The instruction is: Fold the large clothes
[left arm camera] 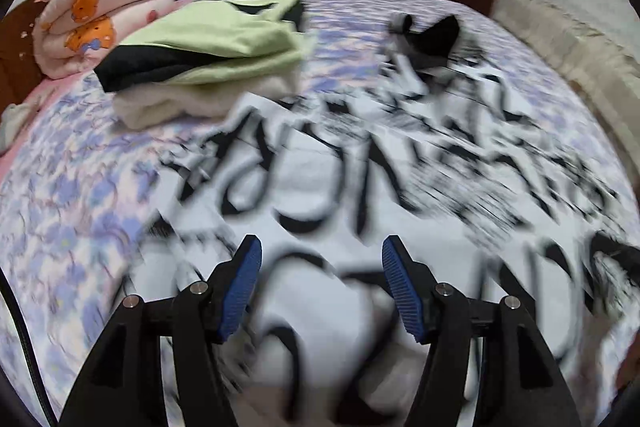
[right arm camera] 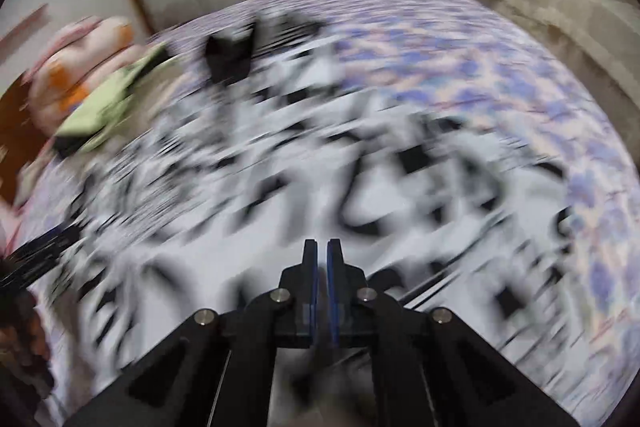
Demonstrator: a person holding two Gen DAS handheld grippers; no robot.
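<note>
Garment [left arm camera: 320,187] blurred (print seemingly lettering).

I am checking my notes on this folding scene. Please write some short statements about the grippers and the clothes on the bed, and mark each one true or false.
1. The left gripper is open. True.
2. The right gripper is wide open. False: its fingers are almost together.
3. A black-and-white garment lies spread on the bed. True.
4. The folded pile has a red piece on top. False: the top piece is light green with black.
5. A pink quilt sits behind the pile. True.
</note>
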